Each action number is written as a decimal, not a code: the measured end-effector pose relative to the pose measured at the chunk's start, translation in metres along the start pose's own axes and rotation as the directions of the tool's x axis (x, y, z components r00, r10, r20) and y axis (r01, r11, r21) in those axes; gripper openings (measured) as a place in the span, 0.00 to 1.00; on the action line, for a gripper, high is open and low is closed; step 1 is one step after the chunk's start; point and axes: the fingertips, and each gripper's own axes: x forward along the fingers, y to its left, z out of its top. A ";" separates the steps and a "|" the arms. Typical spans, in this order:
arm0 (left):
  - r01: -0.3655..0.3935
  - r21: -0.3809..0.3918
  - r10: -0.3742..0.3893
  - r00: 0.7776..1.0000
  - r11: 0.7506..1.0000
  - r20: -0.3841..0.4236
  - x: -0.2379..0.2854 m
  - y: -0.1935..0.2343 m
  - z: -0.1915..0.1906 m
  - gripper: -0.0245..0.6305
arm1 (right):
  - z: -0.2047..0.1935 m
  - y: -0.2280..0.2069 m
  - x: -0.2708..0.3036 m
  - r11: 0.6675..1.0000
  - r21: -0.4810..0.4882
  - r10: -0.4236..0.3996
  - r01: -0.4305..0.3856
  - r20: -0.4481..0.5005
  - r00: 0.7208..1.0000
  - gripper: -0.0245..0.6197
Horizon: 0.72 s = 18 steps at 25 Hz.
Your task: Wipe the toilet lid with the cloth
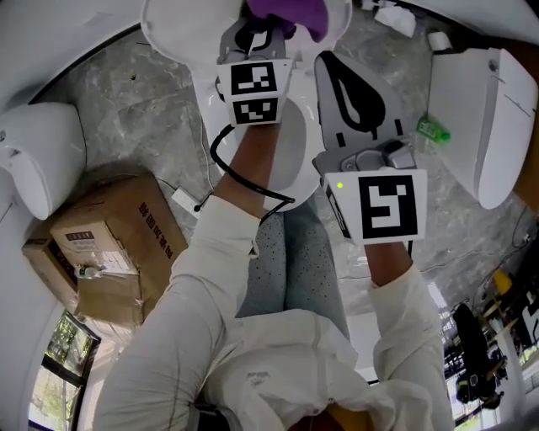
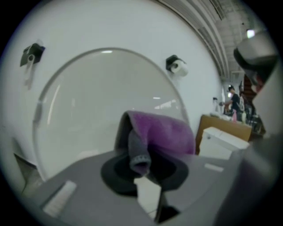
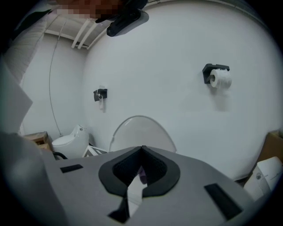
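The raised white toilet lid [image 1: 168,38] stands at the top of the head view and fills the left gripper view [image 2: 106,101]. My left gripper [image 1: 257,38] is shut on a purple cloth [image 1: 290,12], which bunches out of its jaws [image 2: 166,132] close in front of the lid. Whether the cloth touches the lid cannot be told. My right gripper [image 1: 328,63] hangs to the right and nearer to me, shut with nothing in it. In the right gripper view the lid [image 3: 141,130] lies farther off, beyond the closed jaws [image 3: 141,170].
A cardboard box [image 1: 109,244] sits on the floor at the left beside another white toilet [image 1: 42,151]. A third toilet [image 1: 488,118] and a small green thing [image 1: 434,130] are at the right. A paper roll holder [image 3: 219,77] hangs on the wall.
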 end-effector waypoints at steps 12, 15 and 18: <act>-0.234 -0.043 0.230 0.969 0.971 -0.091 -0.025 0.092 -0.083 0.12 | -0.035 0.013 0.000 0.999 0.031 0.017 -0.016 -0.024 1.000 0.06; -0.152 -0.091 0.146 0.987 0.984 -0.070 0.003 0.036 -0.080 0.12 | -0.041 0.001 -0.013 0.999 0.034 -0.020 0.021 -0.035 0.999 0.06; -0.075 -0.081 0.070 0.995 0.994 -0.064 0.024 -0.004 -0.083 0.12 | -0.047 -0.005 -0.020 0.999 0.029 -0.035 0.036 -0.038 0.999 0.06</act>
